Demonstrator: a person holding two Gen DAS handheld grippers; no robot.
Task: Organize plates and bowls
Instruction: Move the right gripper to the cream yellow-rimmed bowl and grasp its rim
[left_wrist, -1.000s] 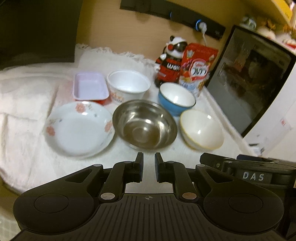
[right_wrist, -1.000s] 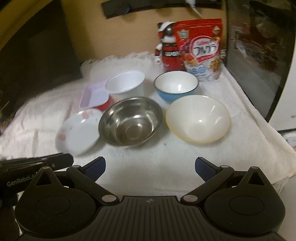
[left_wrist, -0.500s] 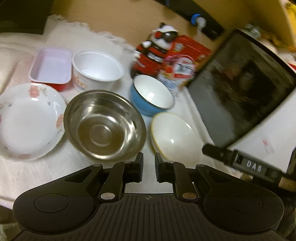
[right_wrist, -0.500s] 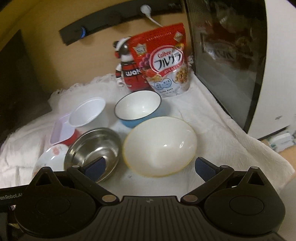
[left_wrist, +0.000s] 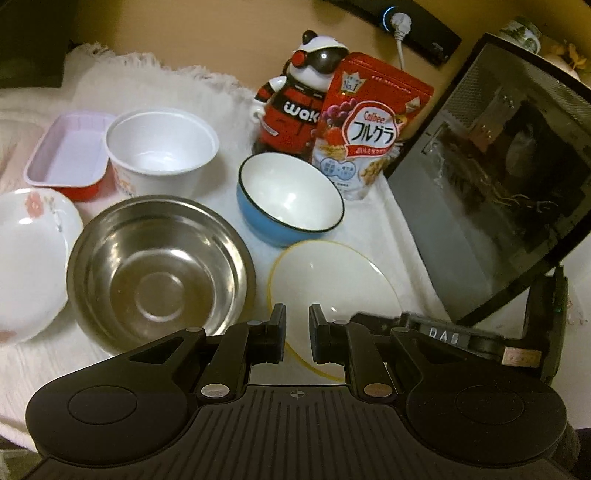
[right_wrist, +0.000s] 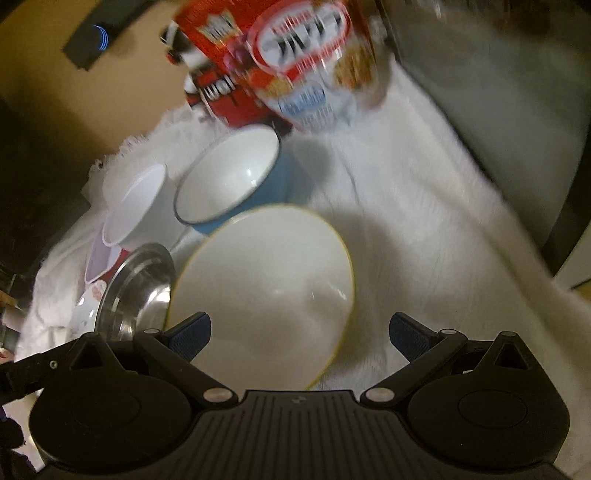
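Observation:
A white bowl with a yellow rim (left_wrist: 332, 280) sits on the white cloth, right of a steel bowl (left_wrist: 159, 269). Behind them stand a blue bowl (left_wrist: 290, 199), a white foam cup bowl (left_wrist: 160, 151), a pink and red tray (left_wrist: 68, 155) and a flowered plate (left_wrist: 29, 254). My left gripper (left_wrist: 297, 326) is almost shut and empty, just above the yellow-rimmed bowl's near edge. My right gripper (right_wrist: 299, 328) is wide open, its fingers on either side of the yellow-rimmed bowl (right_wrist: 266, 288), low and close. The steel bowl (right_wrist: 133, 288) lies to its left.
A red cereal bag (left_wrist: 365, 125) and a panda figure (left_wrist: 299, 99) stand at the back. A black microwave (left_wrist: 491, 173) borders the cloth on the right. The right gripper's body (left_wrist: 461, 339) shows at the lower right of the left wrist view.
My right gripper has moved forward and down, tilting, so the yellow-rimmed bowl now lies between its open fingers. My left gripper has shifted right and closer to that bowl.

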